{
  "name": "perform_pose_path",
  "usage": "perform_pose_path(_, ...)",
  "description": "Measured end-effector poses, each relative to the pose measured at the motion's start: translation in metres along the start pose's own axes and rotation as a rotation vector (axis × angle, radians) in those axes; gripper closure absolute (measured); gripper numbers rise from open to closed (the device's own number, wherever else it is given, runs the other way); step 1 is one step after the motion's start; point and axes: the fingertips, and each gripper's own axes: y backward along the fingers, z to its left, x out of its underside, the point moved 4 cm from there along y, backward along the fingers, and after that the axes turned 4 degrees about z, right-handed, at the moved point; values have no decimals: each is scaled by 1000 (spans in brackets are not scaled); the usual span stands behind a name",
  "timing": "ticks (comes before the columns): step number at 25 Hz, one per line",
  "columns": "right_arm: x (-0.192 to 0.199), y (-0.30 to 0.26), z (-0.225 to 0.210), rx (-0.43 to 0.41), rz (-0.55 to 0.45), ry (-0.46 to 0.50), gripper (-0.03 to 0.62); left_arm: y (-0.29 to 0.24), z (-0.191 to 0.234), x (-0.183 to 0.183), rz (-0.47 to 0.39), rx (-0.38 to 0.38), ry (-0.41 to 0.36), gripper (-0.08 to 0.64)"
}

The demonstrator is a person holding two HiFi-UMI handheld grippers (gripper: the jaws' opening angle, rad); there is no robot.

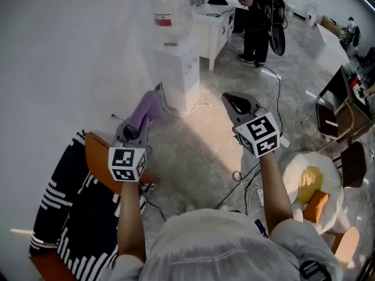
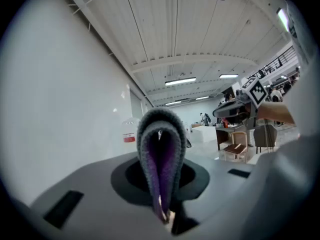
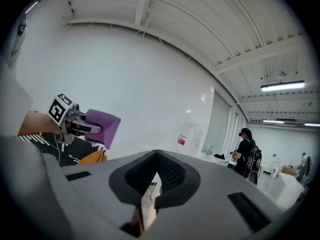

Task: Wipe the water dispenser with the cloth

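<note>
The white water dispenser (image 1: 177, 75) stands against the left wall with a clear bottle (image 1: 171, 9) on top, some way ahead of both grippers. My left gripper (image 1: 139, 120) is shut on a folded purple cloth (image 1: 146, 109), which loops up between its jaws in the left gripper view as a grey-edged purple cloth (image 2: 161, 156). The dispenser's bottle (image 2: 129, 133) shows far behind it. My right gripper (image 1: 239, 105) is held up at the right, shut on nothing, jaws together (image 3: 154, 186). From there I see the bottle (image 3: 189, 136) and the cloth (image 3: 103, 126).
An orange chair (image 1: 97, 157) draped with a black-and-white striped garment (image 1: 64, 221) is at my left. Cables (image 1: 233, 177) trail across the floor. A person (image 1: 258, 19) stands by a white desk (image 1: 214, 28) at the back. A round white table (image 1: 333, 177) and chairs (image 1: 333, 120) are on the right.
</note>
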Motion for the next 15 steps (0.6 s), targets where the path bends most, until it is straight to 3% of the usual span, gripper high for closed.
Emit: perform_pose_path(15, -20, -38, 17, 30, -36, -31, 584, -10, 47, 6, -17, 28, -8, 506)
